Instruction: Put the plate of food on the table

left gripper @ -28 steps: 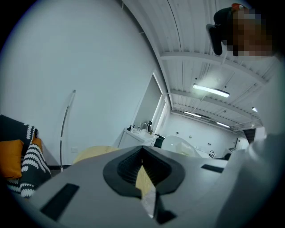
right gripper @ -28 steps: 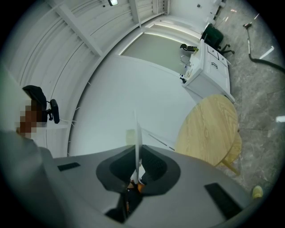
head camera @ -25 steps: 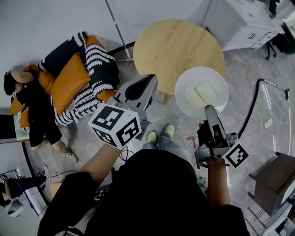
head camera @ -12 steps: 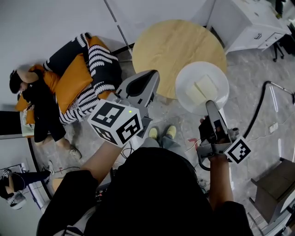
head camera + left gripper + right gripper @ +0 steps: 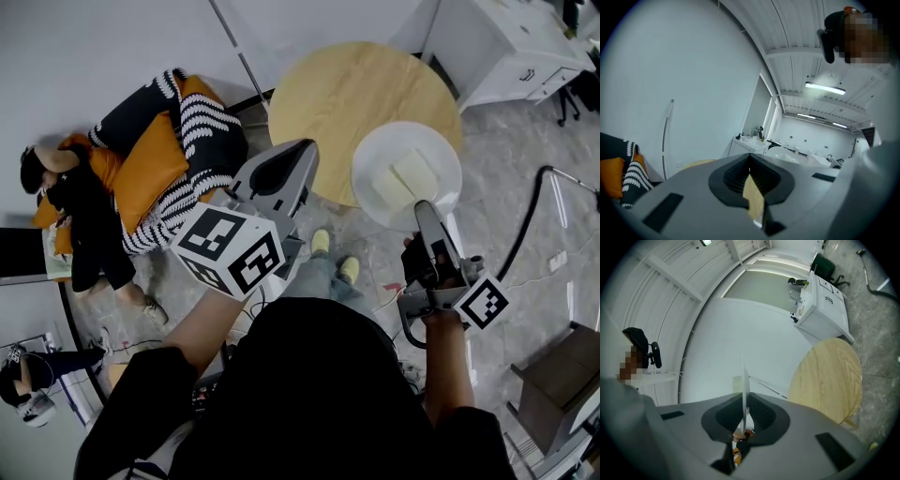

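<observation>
A white plate (image 5: 406, 175) carries pale slices of food (image 5: 403, 185). It hangs level over the near right edge of the round wooden table (image 5: 347, 89). My right gripper (image 5: 424, 212) is shut on the plate's near rim. In the right gripper view the plate (image 5: 745, 387) shows edge-on, clamped between the jaws of my right gripper (image 5: 743, 417), with the table (image 5: 829, 376) to the right. My left gripper (image 5: 302, 155) is held left of the plate, jaws together and nothing in them. In its own view the left gripper (image 5: 751, 177) points at a white wall.
A person lies on orange and striped cushions (image 5: 159, 155) on the floor at the left. A white cabinet (image 5: 506, 42) stands at the back right. A black cable (image 5: 525, 211) runs across the floor at the right, near a dark stool (image 5: 562, 361). My yellow shoes (image 5: 335, 258) are below the table.
The plate and right gripper have shifted a little up and left, further over the table's edge. My feet have stepped. The left gripper has barely moved.
</observation>
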Available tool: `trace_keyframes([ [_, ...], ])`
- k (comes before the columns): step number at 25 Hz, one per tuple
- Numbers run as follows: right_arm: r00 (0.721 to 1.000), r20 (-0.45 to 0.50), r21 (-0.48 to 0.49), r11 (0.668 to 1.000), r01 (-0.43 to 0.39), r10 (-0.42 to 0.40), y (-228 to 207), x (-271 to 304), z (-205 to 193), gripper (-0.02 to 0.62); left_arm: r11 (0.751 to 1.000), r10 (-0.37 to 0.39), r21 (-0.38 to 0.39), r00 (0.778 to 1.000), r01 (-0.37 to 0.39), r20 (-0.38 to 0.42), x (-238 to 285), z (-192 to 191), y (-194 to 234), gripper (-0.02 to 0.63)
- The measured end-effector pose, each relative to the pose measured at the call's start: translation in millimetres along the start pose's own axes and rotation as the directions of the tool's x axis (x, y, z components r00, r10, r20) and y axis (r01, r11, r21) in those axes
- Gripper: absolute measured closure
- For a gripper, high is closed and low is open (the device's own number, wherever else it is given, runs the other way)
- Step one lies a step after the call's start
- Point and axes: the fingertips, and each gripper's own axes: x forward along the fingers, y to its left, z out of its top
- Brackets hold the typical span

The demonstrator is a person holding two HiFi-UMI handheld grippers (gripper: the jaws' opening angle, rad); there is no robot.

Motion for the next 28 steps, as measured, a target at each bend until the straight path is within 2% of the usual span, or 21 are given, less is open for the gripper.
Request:
trace_keyframes([
  [13,1.000,0.014,-0.014,1.000,0.005,-0.005,5.8,4.2,2.7,0.568,1.000,-0.009,0.010,1.000,0.009,0.008,-0.5,6.0,8.7,0.600],
  [19,1.000,0.001,-0.021,0.999,0.026,-0.026,-1.7,62.6,4.4,0.568,1.000,-0.009,-0.015,1.000,0.009,0.008,20.7,19.6,69.0,0.600],
  [28,0.999,0.000,-0.024,0.999,0.048,-0.048,-11.9,121.3,12.6,0.568,0.998,-0.033,-0.054,0.999,0.033,0.005,55.4,30.2,120.0,0.600],
])
